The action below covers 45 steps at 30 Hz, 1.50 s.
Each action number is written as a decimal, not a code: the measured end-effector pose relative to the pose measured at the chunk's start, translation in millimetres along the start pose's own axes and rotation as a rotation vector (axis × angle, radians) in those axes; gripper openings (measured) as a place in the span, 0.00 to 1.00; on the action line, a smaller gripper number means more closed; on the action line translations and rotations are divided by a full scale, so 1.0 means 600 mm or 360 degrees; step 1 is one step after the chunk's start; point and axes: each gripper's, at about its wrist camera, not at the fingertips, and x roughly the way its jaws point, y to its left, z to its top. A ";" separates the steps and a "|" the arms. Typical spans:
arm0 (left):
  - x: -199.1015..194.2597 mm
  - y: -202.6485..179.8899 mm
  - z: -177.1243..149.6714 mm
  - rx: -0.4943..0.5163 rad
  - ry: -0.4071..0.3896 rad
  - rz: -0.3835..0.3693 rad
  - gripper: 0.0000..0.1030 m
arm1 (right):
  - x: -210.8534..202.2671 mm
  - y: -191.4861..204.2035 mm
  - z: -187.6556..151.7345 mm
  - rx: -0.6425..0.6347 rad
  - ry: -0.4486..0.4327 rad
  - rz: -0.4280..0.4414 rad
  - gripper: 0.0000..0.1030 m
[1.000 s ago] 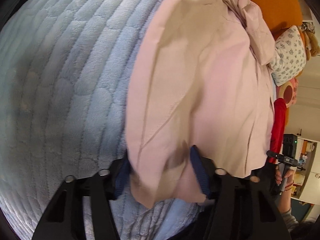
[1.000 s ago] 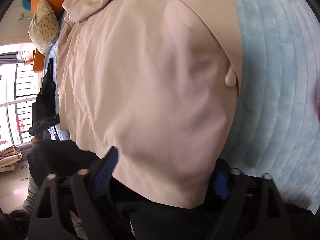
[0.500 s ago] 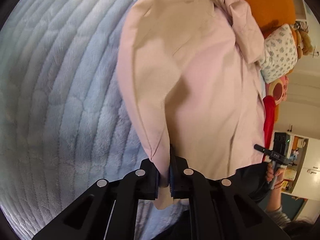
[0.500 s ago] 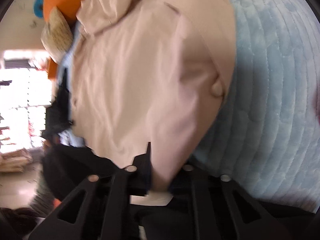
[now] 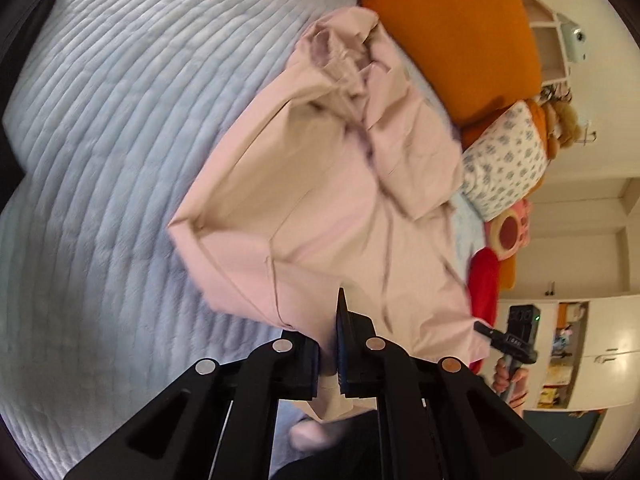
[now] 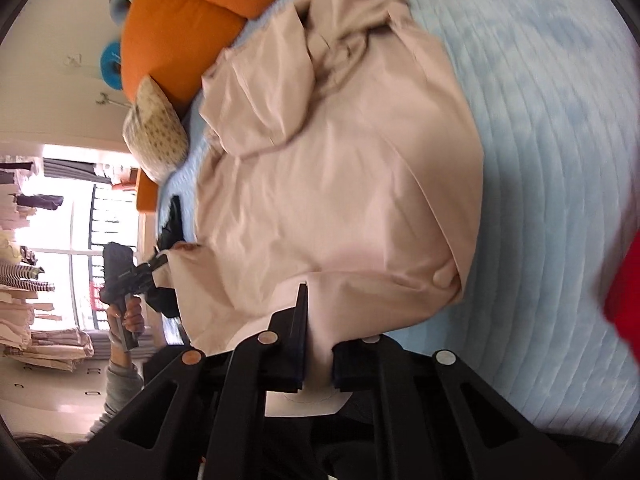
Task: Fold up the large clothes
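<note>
In the left wrist view the left gripper (image 5: 329, 354) sits at the lower middle of the frame, its black jaws clamped on the near hem of the pale pink cotton garment (image 5: 320, 208). The cloth rises from the jaws toward the upper middle, where its bunched collar end lies against the orange cushions (image 5: 460, 40). One folded corner of the garment juts toward the left middle of the frame. Beyond that corner the quilted light-blue bedspread (image 5: 100, 160) fills the whole left half, bare and open. The right side is crowded: a dotted white pillow (image 5: 504, 160) and a red plush toy (image 5: 484, 284) lie just beside the cloth's right edge.

In the right wrist view the right gripper (image 6: 318, 350) is at the lower middle, jaws pinched on the hem of the same garment (image 6: 340, 184), a flap of cloth hanging below them. Here the bare bedspread (image 6: 540, 140) takes the right half. At the left edge a hand (image 6: 130, 314) grips the other gripper's handle, close to the garment's left border.
</note>
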 end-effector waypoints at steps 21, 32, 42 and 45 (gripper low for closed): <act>-0.029 -0.193 0.348 0.0036 -0.0296 -0.0031 0.10 | -0.097 0.112 0.352 -0.0072 -0.0342 -0.0208 0.09; 0.104 -0.200 0.558 -0.0062 -0.0346 0.0182 0.10 | 0.002 0.069 0.587 0.0037 -0.0298 -0.0418 0.09; 0.225 -0.109 0.599 -0.0271 -0.0318 0.0245 0.11 | 0.128 -0.029 0.657 0.0200 -0.0228 -0.0491 0.08; 0.258 -0.107 0.595 -0.0226 -0.0278 0.0330 0.12 | 0.153 -0.030 0.650 0.0150 -0.0220 -0.0598 0.07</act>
